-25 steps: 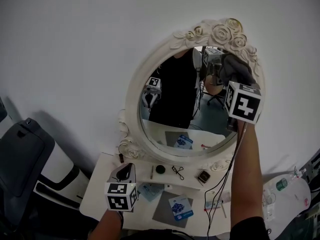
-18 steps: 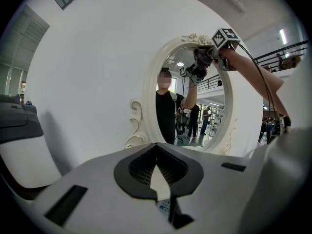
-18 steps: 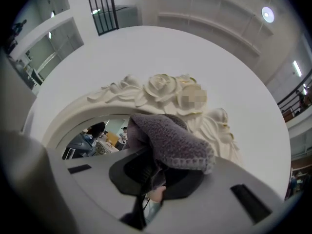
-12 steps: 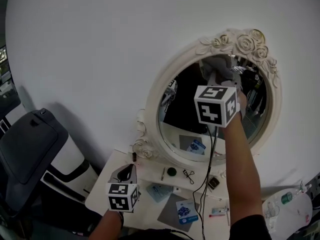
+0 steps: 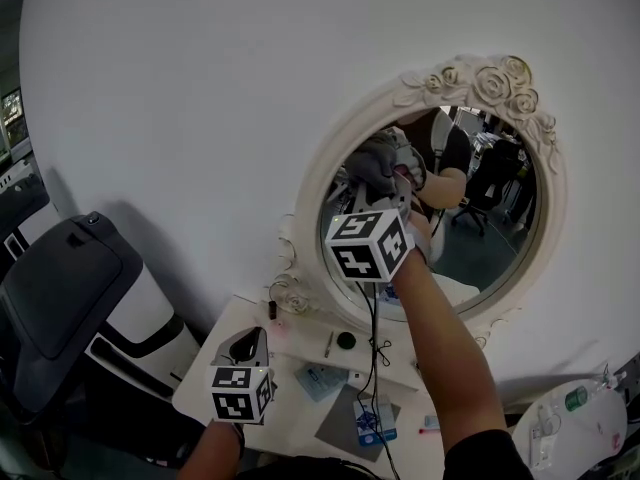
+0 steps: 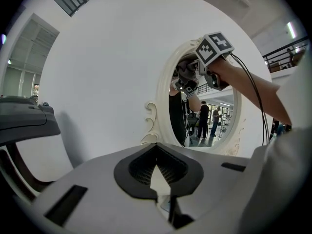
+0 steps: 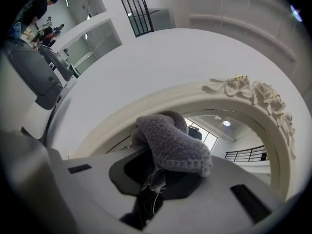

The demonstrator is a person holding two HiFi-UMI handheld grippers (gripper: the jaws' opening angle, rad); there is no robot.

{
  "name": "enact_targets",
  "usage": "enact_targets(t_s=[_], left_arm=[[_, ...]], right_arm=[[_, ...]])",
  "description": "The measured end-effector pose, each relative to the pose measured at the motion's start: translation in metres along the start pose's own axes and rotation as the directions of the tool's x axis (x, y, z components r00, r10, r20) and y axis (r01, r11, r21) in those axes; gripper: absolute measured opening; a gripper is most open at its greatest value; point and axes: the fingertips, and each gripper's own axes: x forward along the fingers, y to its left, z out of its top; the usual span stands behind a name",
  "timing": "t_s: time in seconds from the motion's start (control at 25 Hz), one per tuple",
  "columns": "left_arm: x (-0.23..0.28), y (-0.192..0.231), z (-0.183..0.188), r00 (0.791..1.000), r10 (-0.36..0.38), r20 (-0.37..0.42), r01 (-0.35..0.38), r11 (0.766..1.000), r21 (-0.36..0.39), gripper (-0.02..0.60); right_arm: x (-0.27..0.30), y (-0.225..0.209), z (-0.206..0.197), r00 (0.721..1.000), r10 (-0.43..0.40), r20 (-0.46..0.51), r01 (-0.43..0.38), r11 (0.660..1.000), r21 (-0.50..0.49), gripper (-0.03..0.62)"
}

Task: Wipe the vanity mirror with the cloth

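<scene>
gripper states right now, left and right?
left gripper: closed, empty.
right gripper: closed on the cloth.

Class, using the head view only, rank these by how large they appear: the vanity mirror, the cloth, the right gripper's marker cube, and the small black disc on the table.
1. vanity mirror
2. right gripper's marker cube, which is nearer the camera, so its true rank is unsure
3. cloth
4. black disc

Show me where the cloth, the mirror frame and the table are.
cloth [image 7: 170, 140], right gripper view, on its knitted fold.
mirror frame [image 5: 490, 80], head view, on the carved roses.
table [image 5: 203, 380], head view, on its bare left corner.
</scene>
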Motion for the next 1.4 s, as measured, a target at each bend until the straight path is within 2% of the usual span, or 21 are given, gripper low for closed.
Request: enact_targets(t_s=[0.2,0.48,0.64,0.84,0.92,1.12,1.24,1.4], left_arm=[[-0.001,-0.005,-0.001,1.0,-0.004,-0.003,0.004,1.0,0.006,0.003],[0.01,-0.029,-0.004,0.999,-0.051,-0.018,0.052,0.998,0.029,0.003],[0.019,-0.048,-0.004,0.996,-0.09,-0.026,0.091,0.995,0.046,0.003],[0.028,-0.07,-0.003,0.99,-0.137,-0.032,0.139,0.989,0.056,0.003],[0.032,-0.078,-0.005,0.987,-0.153,-0.041,0.156,0.986,0.064,0.003],[0.036,-0.096,-0.006,0.981,-0.185,-0.054,0.189,0.978,0.086,0.003],[0.037,-0.099,-0.006,0.981,-0.187,-0.055,0.191,0.977,0.091,0.003],[0.034,-0.096,-0.008,0.983,-0.174,-0.058,0.179,0.98,0.087,0.003]], right_arm=[[-0.002,-0.023,-0.011,1.0,0.002,-0.012,0.0,0.991,0.135,0.041],[-0.029,-0.115,-0.036,0.989,-0.146,-0.017,0.146,0.955,0.258,0.041],[-0.051,-0.183,-0.064,0.967,-0.251,-0.051,0.253,0.908,0.334,0.041],[-0.08,-0.243,-0.127,0.923,-0.349,-0.16,0.383,0.818,0.429,0.041],[-0.09,-0.251,-0.153,0.907,-0.37,-0.202,0.421,0.79,0.445,0.041],[-0.103,-0.246,-0.197,0.879,-0.397,-0.265,0.477,0.758,0.444,0.04],[-0.099,-0.241,-0.195,0.876,-0.407,-0.26,0.483,0.756,0.442,0.041],[-0.089,-0.227,-0.168,0.885,-0.407,-0.225,0.465,0.778,0.422,0.04]])
